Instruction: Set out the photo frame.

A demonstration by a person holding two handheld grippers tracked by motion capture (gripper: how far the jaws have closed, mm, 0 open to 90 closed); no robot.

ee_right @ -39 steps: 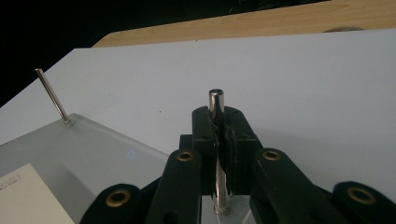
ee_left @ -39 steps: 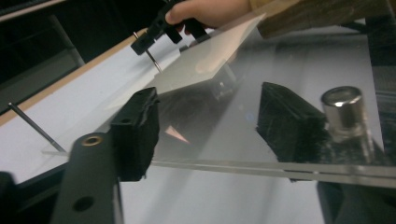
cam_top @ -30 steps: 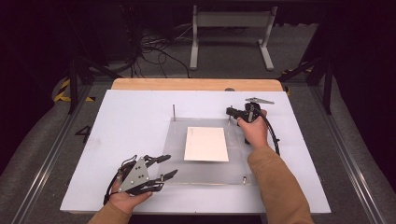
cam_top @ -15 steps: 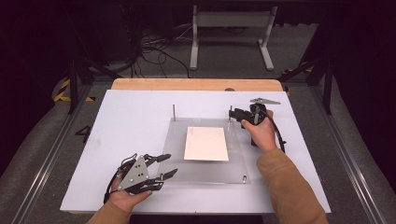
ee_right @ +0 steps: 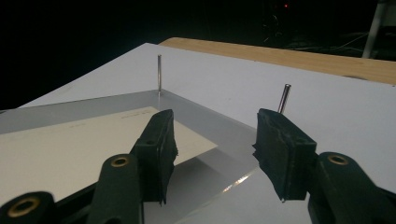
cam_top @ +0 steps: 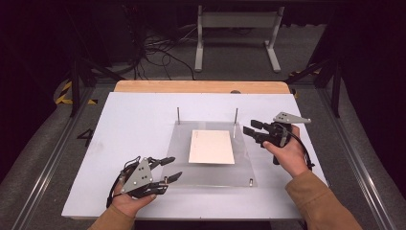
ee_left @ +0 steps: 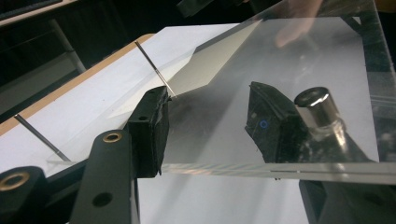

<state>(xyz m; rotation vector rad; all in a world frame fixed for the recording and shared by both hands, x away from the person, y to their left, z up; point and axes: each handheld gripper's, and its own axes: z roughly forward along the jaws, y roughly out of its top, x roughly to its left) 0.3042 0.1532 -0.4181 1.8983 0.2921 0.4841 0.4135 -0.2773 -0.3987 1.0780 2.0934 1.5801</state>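
High view: left gripper has jaws wide, straddling the near-left corner of the clear plate on the desk. Right gripper has jaws wide just off the plate's right edge, beside a pin. The sheet lies between both grippers.

Left gripper view: plate edge sits between the jaws, metal stud beside the right one. Risk: uneven lift binds the plate on the pins, and the sheet slides.

Right gripper view: pin just beyond the right jaw; clip risk. The faint print on the sheet is unreadable; no brands.
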